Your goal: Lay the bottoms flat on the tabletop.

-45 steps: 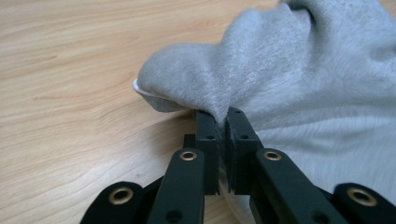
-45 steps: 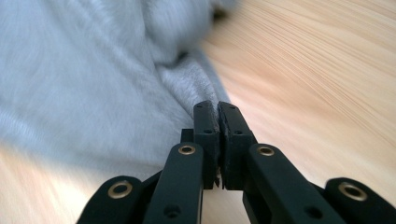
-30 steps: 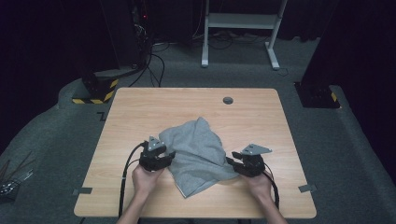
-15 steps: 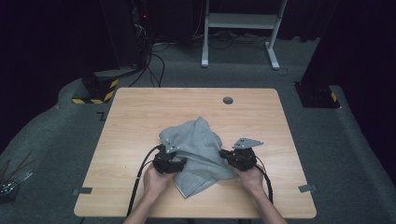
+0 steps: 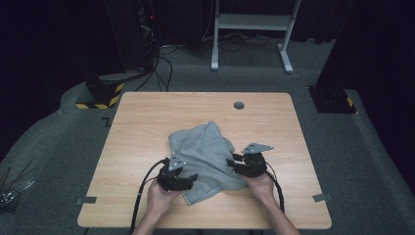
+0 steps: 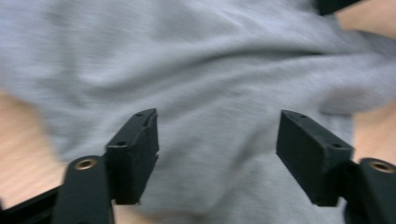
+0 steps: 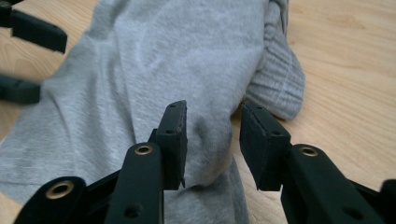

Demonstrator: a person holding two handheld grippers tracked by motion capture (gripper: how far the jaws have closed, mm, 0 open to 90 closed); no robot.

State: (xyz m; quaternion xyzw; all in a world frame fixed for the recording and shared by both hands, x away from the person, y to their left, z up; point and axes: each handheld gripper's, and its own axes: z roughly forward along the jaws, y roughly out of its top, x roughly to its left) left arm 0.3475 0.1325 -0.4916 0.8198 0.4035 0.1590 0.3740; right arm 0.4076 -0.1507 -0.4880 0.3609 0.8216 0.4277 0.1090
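Two grippers work one grey garment point(image 5: 205, 156) lying rumpled on the wooden table point(image 5: 147, 122). The left gripper point(image 5: 188, 180) sits over the cloth's near-left edge; its jaws have just been opening and stand wide apart above the fabric, gripping nothing. The right gripper point(image 5: 234, 164) is at the cloth's right edge, a raised fold between its parted jaws, pads not pressing it.

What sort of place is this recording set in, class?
Probably a lab or recording studio: a wooden table on grey carpet, dark surroundings, loose cables and a white frame stand behind.
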